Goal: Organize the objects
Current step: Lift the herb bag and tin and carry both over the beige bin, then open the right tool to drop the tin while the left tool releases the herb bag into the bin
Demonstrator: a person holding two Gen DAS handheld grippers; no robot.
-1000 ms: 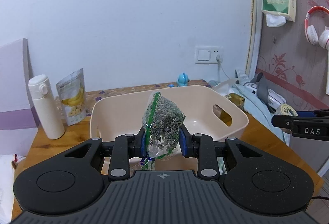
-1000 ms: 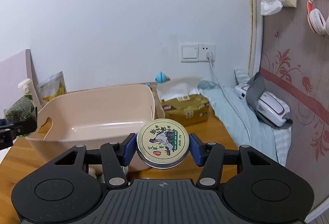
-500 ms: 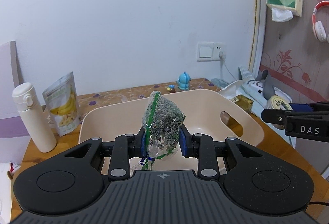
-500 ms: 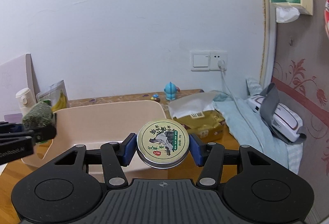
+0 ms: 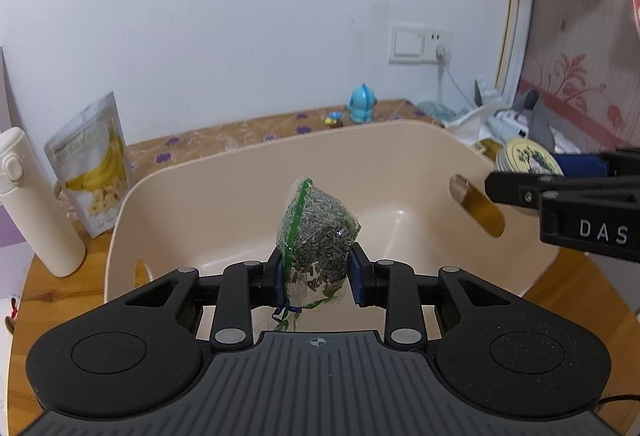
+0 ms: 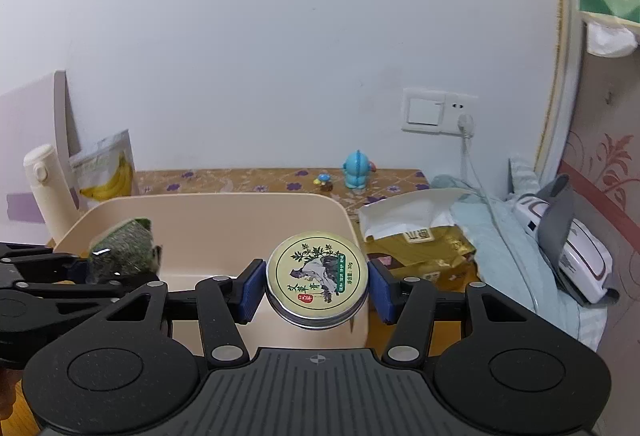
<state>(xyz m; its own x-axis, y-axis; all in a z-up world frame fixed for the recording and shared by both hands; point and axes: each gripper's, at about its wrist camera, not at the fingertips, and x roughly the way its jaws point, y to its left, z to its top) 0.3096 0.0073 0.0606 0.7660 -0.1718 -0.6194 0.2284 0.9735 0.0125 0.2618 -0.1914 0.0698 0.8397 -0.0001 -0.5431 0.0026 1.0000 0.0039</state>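
Note:
My left gripper [image 5: 316, 278] is shut on a clear bag of dried herbs [image 5: 316, 232] and holds it above the near part of a beige plastic basket [image 5: 248, 171]. My right gripper [image 6: 316, 288] is shut on a round yellow tin [image 6: 317, 276] with a plant drawing, held over the basket's right rim [image 6: 344, 215]. The tin [image 5: 528, 155] and the right gripper's fingers [image 5: 520, 189] show at the right in the left wrist view. The bag [image 6: 124, 248] shows at the left in the right wrist view. The basket's inside looks empty.
A white bottle [image 5: 36, 203] and a banana-chip pouch [image 5: 94, 163] stand left of the basket. A blue figurine [image 6: 356, 169] sits at the back by the wall. A yellow box [image 6: 420, 248], cloth [image 6: 504, 248] and a white device [image 6: 568, 256] lie to the right.
Both grippers have risen and moved in over the basket, each keeping its load. The right gripper with the tin has come closer to the basket's right rim.

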